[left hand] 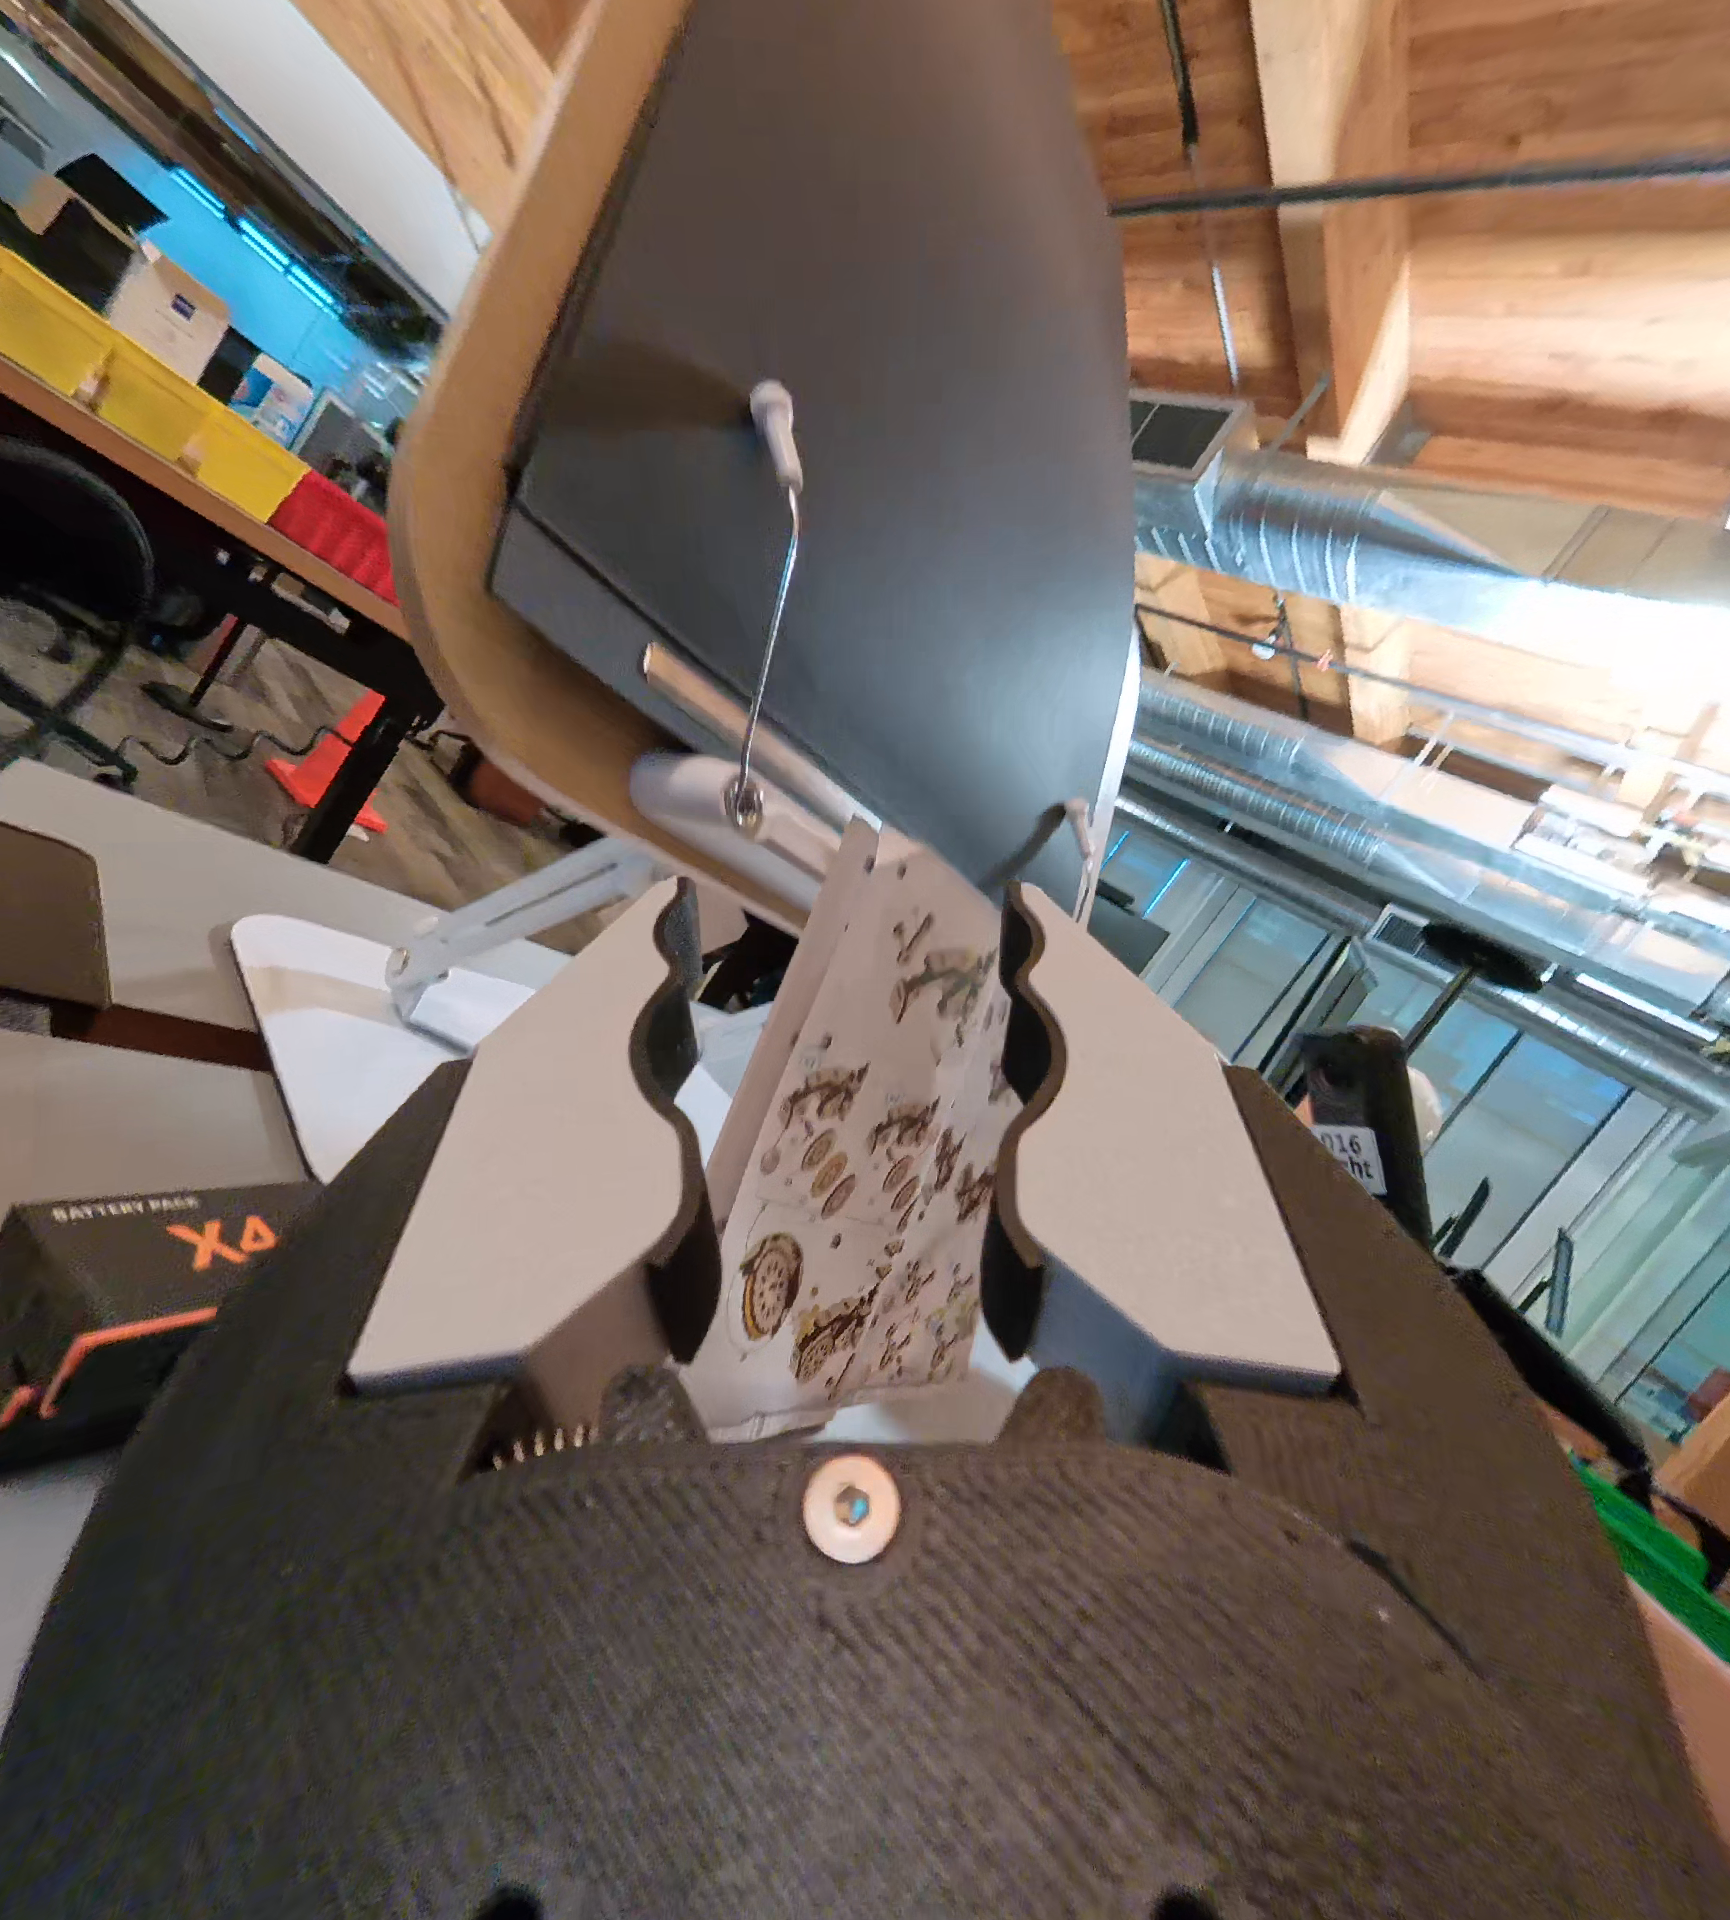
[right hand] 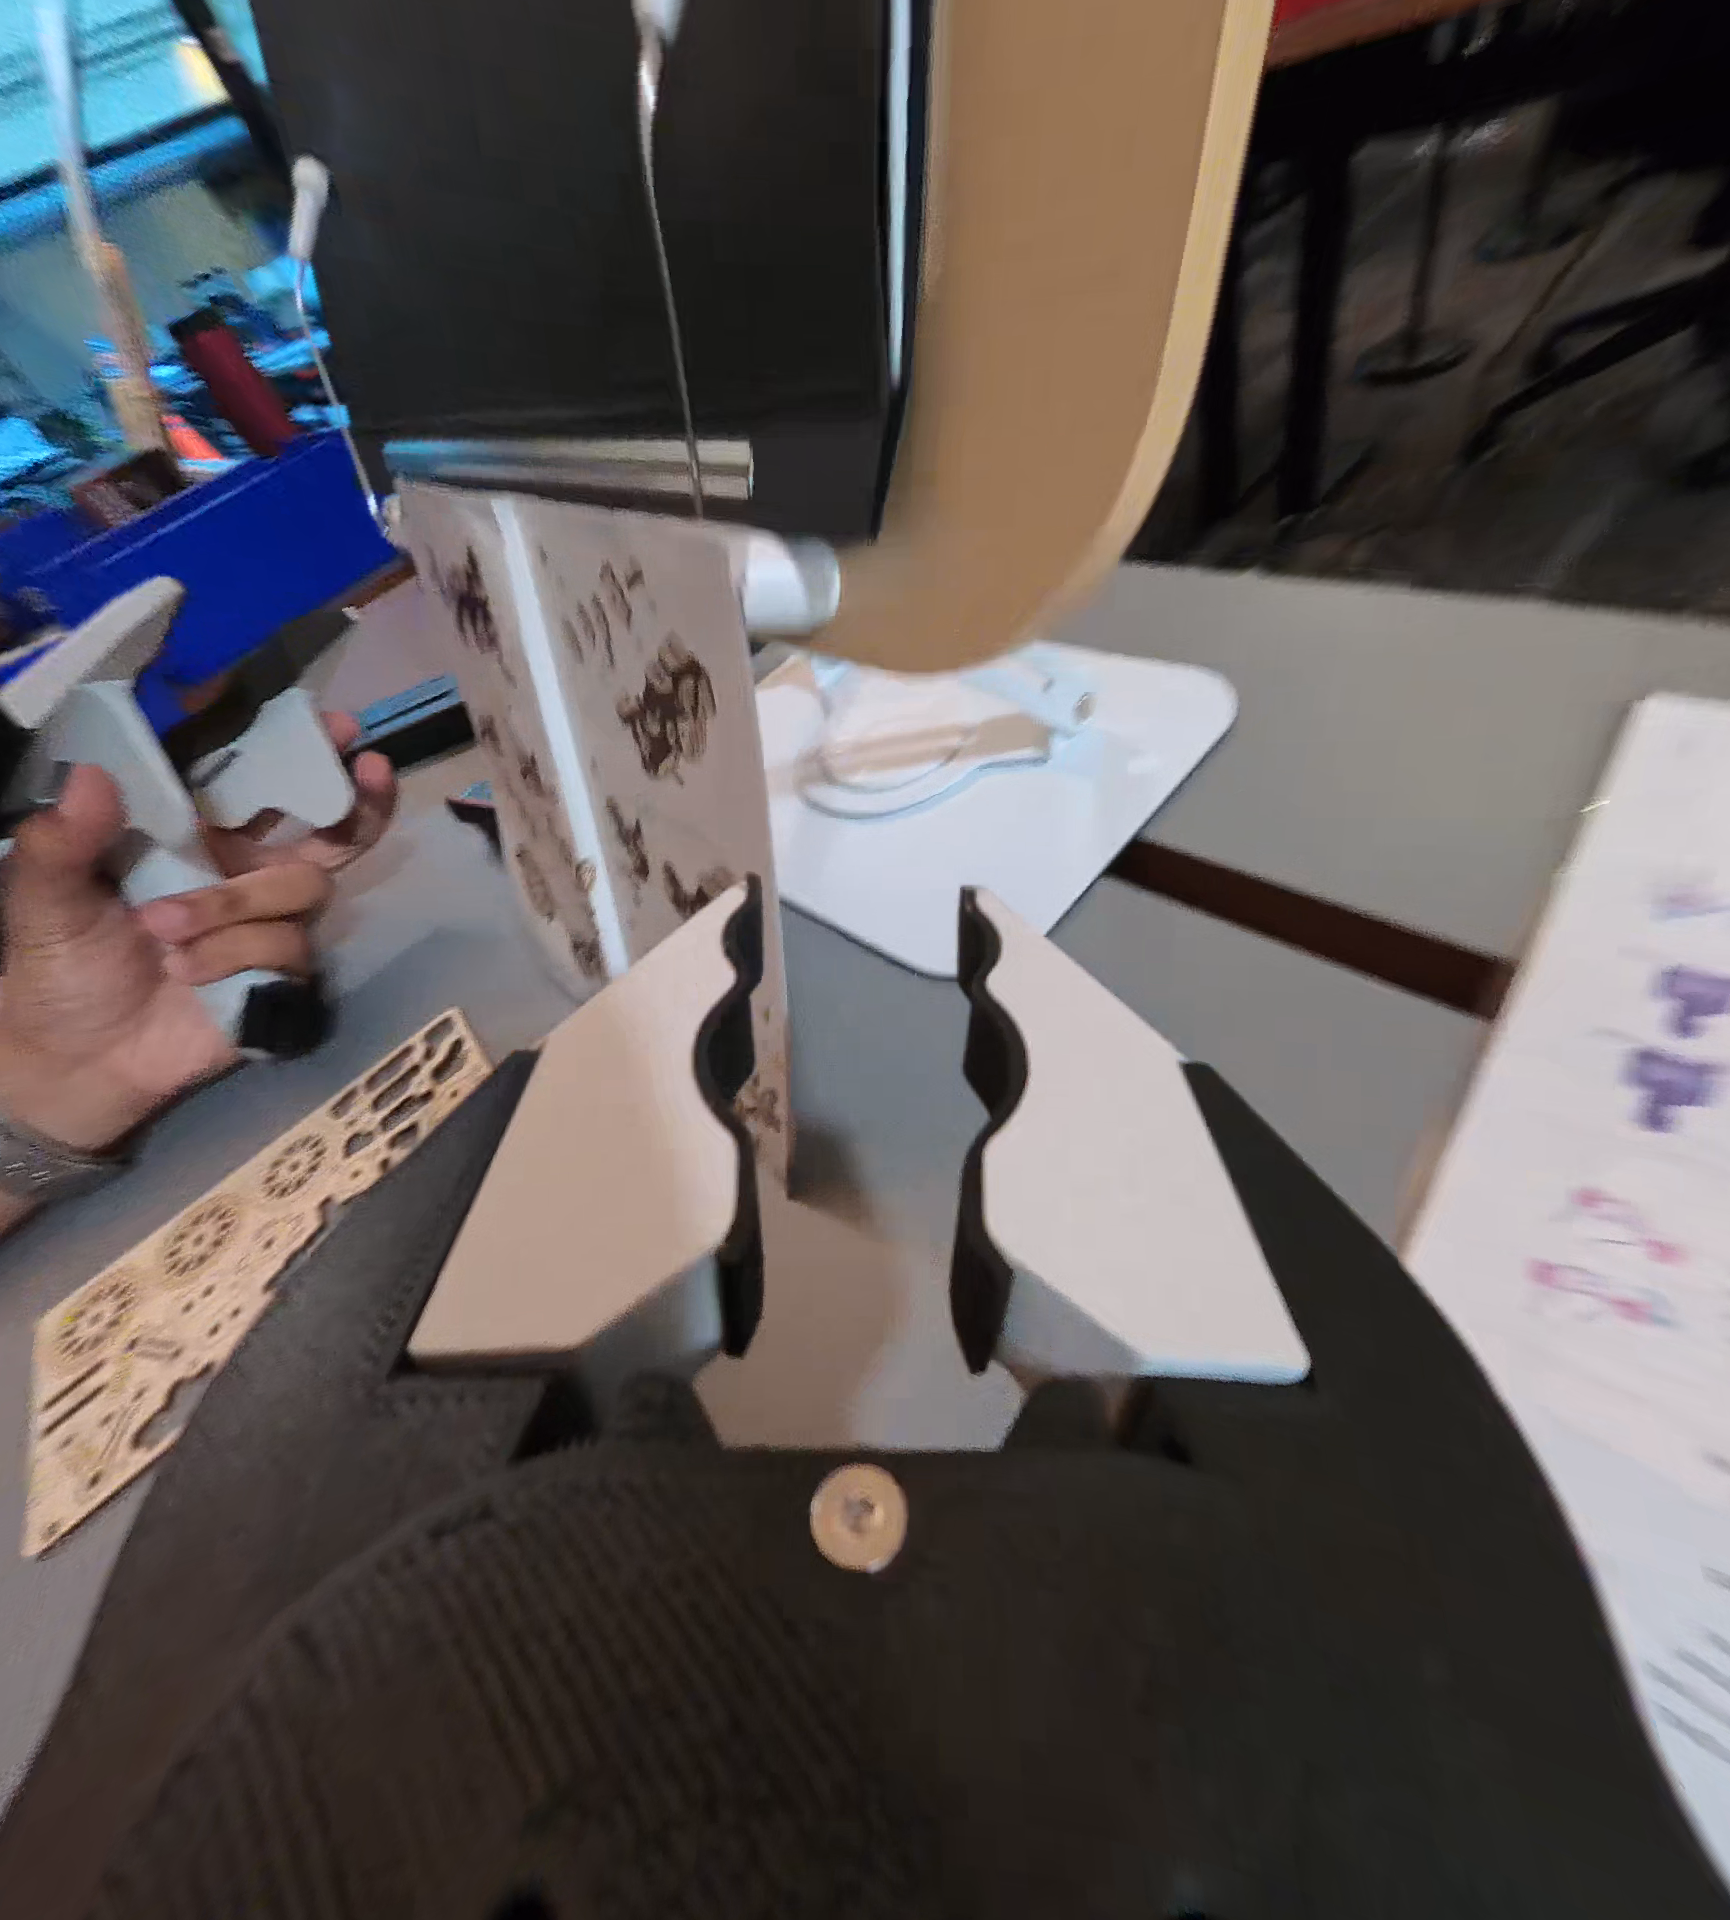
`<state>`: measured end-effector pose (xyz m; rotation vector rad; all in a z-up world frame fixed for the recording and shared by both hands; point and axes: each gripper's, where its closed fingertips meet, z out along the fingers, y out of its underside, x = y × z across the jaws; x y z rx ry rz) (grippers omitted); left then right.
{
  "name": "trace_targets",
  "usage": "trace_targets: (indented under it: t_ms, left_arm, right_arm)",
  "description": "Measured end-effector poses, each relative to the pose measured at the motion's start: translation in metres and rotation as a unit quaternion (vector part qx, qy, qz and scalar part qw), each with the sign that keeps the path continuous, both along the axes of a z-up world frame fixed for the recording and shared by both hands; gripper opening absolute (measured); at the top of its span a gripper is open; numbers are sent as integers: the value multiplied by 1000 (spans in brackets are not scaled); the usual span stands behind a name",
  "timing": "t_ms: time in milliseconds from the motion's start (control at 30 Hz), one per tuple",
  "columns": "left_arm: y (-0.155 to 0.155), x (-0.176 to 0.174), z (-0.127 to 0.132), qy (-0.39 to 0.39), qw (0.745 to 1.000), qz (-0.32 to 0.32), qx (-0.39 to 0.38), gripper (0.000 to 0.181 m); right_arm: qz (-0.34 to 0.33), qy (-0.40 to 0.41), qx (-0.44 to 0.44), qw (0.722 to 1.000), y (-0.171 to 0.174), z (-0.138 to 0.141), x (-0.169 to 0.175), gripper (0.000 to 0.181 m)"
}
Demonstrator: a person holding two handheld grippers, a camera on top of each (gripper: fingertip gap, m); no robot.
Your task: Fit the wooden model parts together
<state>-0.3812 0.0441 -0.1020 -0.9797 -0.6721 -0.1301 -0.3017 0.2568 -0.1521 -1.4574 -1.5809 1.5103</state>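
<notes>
A flat wooden sheet of laser-cut model parts (right hand: 248, 1195) lies on the grey table at the left. A folded instruction leaflet (right hand: 632, 727) with pictures of parts hangs upright under the wire clips of a dark book stand (right hand: 580, 208) with a curved wooden frame. My right gripper (right hand: 861, 899) is open and empty, its left finger close by the leaflet's lower edge. My left gripper (left hand: 845, 914) is open and empty, pointing up at the leaflet (left hand: 871, 1164). It also shows in the right wrist view (right hand: 165, 727), held by a hand, apart from the leaflet.
A black battery pack box (left hand: 113, 1309) lies at the left. The stand's white base plate (right hand: 996, 790) sits behind the leaflet. A white printed sheet (right hand: 1619, 1195) lies at the right. A blue bin (right hand: 217, 561) stands far left, a green bin (left hand: 1692, 1621) at the right. About 25 cm separates my left fingertips from my right.
</notes>
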Motion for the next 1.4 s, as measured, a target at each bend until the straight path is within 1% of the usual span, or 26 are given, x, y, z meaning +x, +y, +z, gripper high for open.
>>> trace_targets:
  t_ms: [33,133,200,233,300,367,400,433,467,533,600,633,667,733,800,833,867,933,967,1033,1100,1167,1233,1300,1367,1400]
  left_arm:
    - [-6,-1,7,0,1000,0,9,55]
    - [-22,3,39,19,999,19,25,51]
    - [-27,7,62,16,999,35,23,49]
    - [-27,15,74,16,999,32,23,45]
    - [-23,35,95,25,999,19,11,25]
    - [-16,59,109,47,999,7,-12,0]
    - [-12,70,111,57,998,4,-28,0]
    - [-8,82,107,62,997,-3,-52,0]
    - [-3,97,98,69,994,-19,-83,0]
    - [-4,131,69,76,986,-55,-140,0]
    - [-16,173,40,68,981,-77,-166,0]
    - [-24,196,28,66,980,-78,-173,0]
    - [-32,217,17,73,978,-65,-184,0]
    - [-39,257,-9,112,966,-43,-231,0]
    - [-36,288,-31,130,949,-59,-282,0]
    - [-34,297,-36,125,946,-72,-290,0]
    - [-33,300,-35,117,948,-78,-286,0]
    - [-33,296,-35,102,951,-73,-281,0]
    - [-33,293,-38,91,950,-74,-291,0]
    - [-31,292,-47,79,940,-103,-315,0]
    - [-34,289,-50,70,939,-111,-319,4]
    - [-39,285,-52,60,940,-119,-315,17]
    - [-43,277,-53,51,943,-111,-311,23]
    - [-43,267,-58,56,942,-101,-316,24]
    - [-40,254,-64,52,940,-85,-326,40]
    - [-37,249,-64,42,943,-88,-318,54]
  right_arm:
    - [-21,14,18,1000,5,13,3,35]
    - [-73,77,43,993,11,65,18,30]
    - [-72,99,66,990,1,93,30,28]
    - [-60,99,81,990,-7,103,36,29]
    - [-36,93,100,990,-25,119,53,29]
    - [-5,103,89,991,-47,130,79,23]
    - [5,115,69,991,-58,133,93,18]
    - [15,128,45,991,-69,134,108,14]
    - [22,137,22,990,-80,129,124,9]
    - [21,148,-1,989,-95,109,155,2]
    - [-33,182,8,983,-95,88,187,0]
    - [-61,197,27,978,-94,77,203,0]
    - [-74,203,48,975,-96,65,218,0]
    - [-67,183,69,978,-105,46,236,0]
    - [-45,155,62,985,-113,38,247,0]
    - [-48,150,56,986,-111,38,251,0]
    - [-56,149,45,986,-107,39,254,0]
    - [-66,144,18,987,-99,39,261,0]
    - [-65,135,7,989,-97,36,263,0]
    - [-54,115,-4,992,-96,28,265,0]
    - [-45,98,-4,994,-98,20,262,0]
    - [-37,81,5,996,-101,11,258,0]
    - [-30,67,13,997,-104,4,254,0]
    - [-22,56,19,998,-106,-2,250,0]
    - [-15,52,27,998,-107,-6,243,0]
    - [-13,52,34,998,-106,-8,238,0]
